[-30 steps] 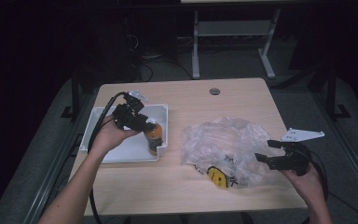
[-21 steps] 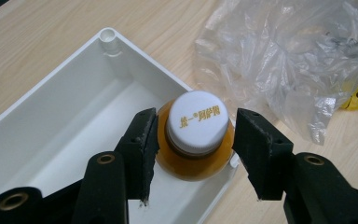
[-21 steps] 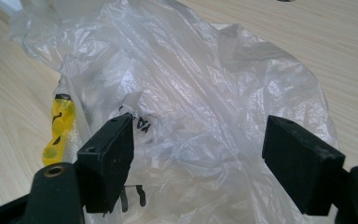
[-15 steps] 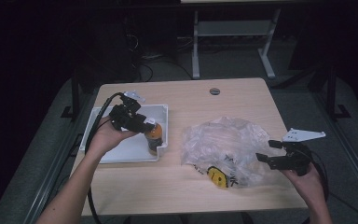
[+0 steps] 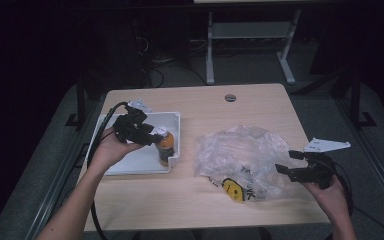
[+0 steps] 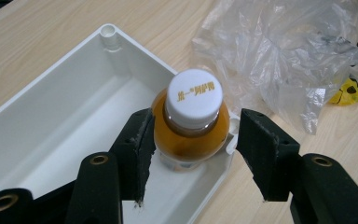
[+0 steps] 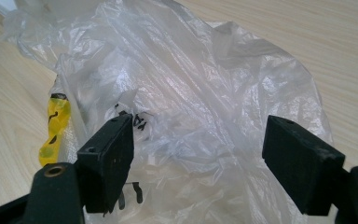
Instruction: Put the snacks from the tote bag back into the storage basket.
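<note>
The bottle (image 6: 190, 126) stands upright, cap up, in the white tray's (image 6: 51, 140) corner; the left gripper (image 6: 193, 154) straddles it, jaws apart. The right gripper (image 7: 200, 158) gapes empty over the plastic bag (image 7: 191, 84).

Left tongs (image 5: 152, 138) meet bottle (image 5: 165, 146) in tray (image 5: 130, 162); right tongs (image 5: 286, 162) touch bag (image 5: 245, 155).

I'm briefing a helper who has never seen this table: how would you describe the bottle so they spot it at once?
On the wooden table sits a white tray at the left. The bottle stands upright in its near right corner, between the open jaws of the left gripper. It is small, filled with amber liquid and capped in white, unlike the crumpled clear plastic bag to the right.
</note>
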